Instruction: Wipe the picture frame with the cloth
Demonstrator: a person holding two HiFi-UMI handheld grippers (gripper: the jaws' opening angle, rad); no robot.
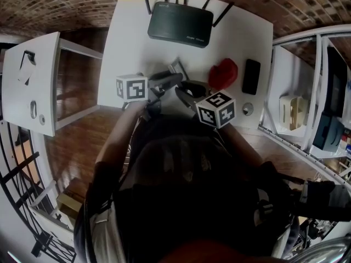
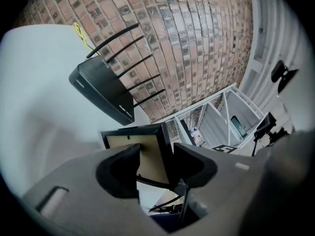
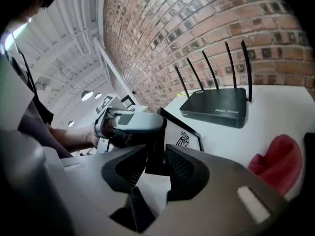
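Observation:
The black picture frame point(image 1: 176, 69) stands near the middle of the white table point(image 1: 131, 48), between my two grippers. My left gripper point(image 1: 173, 80) has come in from the left and is shut on the frame point(image 2: 147, 154), whose tan back faces its camera. My right gripper point(image 1: 184, 90) stands open, its pads close on either side of the frame's near edge point(image 3: 189, 134). In the right gripper view the left gripper point(image 3: 129, 123) sits at the frame's top corner. The red cloth point(image 1: 224, 73) lies crumpled on the table to the right point(image 3: 278, 163), and neither gripper holds it.
A black router point(image 1: 180, 22) with several antennas sits at the table's far edge. A black phone point(image 1: 252, 76) lies right of the cloth, with a small round object point(image 1: 248, 109) nearer the front edge. White shelving point(image 1: 299, 111) stands to the right and a white cabinet point(image 1: 33, 81) to the left.

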